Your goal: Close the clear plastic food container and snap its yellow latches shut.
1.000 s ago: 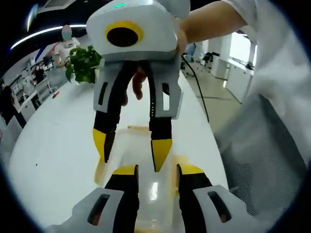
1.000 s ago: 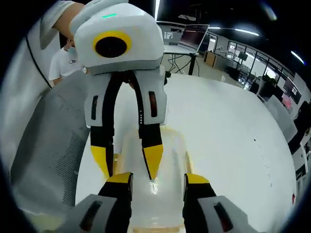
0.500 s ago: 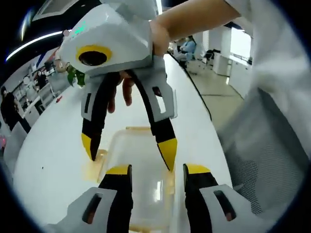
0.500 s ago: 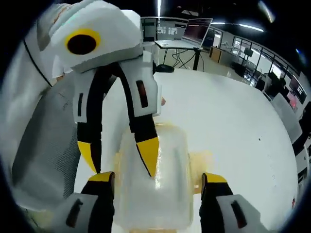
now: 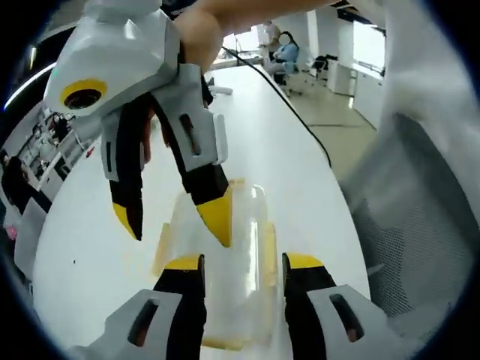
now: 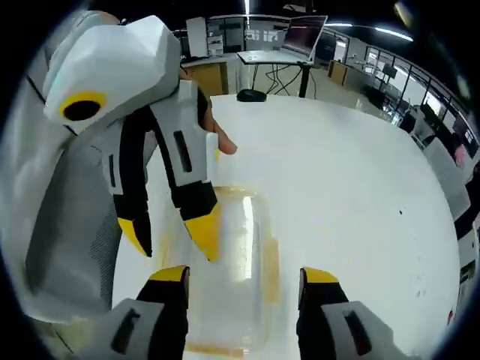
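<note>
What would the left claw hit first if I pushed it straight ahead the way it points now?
Most likely the clear container, which lies on the white table right in front of the left claw, between its open tips. The right claw hangs just beyond, over the container; depth is hard to judge.

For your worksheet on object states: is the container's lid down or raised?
Down: the lid lies flat on the container on the table. Whether the latches are snapped, cannot tell.
</note>
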Demonstrator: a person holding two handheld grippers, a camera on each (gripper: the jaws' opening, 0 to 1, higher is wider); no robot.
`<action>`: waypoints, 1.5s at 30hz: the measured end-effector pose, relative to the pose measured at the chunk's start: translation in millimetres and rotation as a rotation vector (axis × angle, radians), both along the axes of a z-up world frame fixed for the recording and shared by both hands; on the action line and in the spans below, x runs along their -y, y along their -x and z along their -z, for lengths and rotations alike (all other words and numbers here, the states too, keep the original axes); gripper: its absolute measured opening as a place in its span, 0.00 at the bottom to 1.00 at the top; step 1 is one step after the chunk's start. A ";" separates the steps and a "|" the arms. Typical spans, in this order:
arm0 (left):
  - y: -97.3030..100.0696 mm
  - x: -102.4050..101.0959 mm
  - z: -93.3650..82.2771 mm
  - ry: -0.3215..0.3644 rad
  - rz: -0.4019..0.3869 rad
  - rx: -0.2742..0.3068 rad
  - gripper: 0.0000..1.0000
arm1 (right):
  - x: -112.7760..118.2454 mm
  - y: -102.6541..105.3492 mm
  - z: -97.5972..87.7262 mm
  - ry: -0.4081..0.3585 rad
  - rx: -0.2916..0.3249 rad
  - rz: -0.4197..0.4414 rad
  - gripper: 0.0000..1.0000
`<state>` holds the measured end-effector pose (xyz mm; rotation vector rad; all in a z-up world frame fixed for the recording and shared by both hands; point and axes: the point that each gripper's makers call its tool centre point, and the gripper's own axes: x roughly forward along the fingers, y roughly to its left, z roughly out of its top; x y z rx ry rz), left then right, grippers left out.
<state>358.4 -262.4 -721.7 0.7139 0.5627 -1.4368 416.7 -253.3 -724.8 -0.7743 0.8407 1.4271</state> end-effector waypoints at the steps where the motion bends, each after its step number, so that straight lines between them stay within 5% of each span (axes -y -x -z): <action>1: 0.7 1.7 0.4 -0.007 0.010 -0.001 0.38 | 0.1 1.3 1.2 0.011 0.004 -0.015 0.57; 3: 0.0 3.4 1.5 -0.024 0.026 0.002 0.39 | 4.0 -2.9 6.7 0.065 0.055 -0.047 0.57; 6: 0.4 -0.8 9.5 -0.084 0.018 -0.022 0.42 | 1.2 -2.0 7.2 0.069 0.037 -0.031 0.56; 11: -1.8 -0.7 7.9 -0.085 0.036 0.016 0.38 | 0.5 0.6 8.1 0.105 0.033 -0.087 0.52; 15: -2.3 -0.8 8.4 -0.090 0.043 0.020 0.38 | 2.6 6.8 11.6 0.174 -0.048 -0.071 0.46; 18: -3.9 0.5 8.3 -0.110 0.038 0.012 0.38 | 1.5 0.9 13.0 0.190 -0.052 -0.069 0.48; 19: -4.6 0.6 8.3 -0.116 0.037 0.003 0.37 | 3.3 12.7 14.2 0.204 -0.139 -0.068 0.45; 20: -5.1 0.4 8.3 -0.122 0.036 -0.004 0.37 | 3.1 4.4 13.5 0.205 -0.107 -0.064 0.45; 24: -6.7 1.5 7.4 -0.162 0.045 -0.038 0.37 | 6.4 2.7 17.1 0.216 -0.213 0.002 0.46; 43: -6.1 2.2 12.7 -0.230 0.047 0.024 0.37 | 4.5 7.8 23.0 0.287 -0.264 -0.103 0.41; 45: -1.8 4.5 13.5 -0.217 0.065 0.011 0.37 | 6.0 12.3 27.5 0.298 -0.331 -0.026 0.40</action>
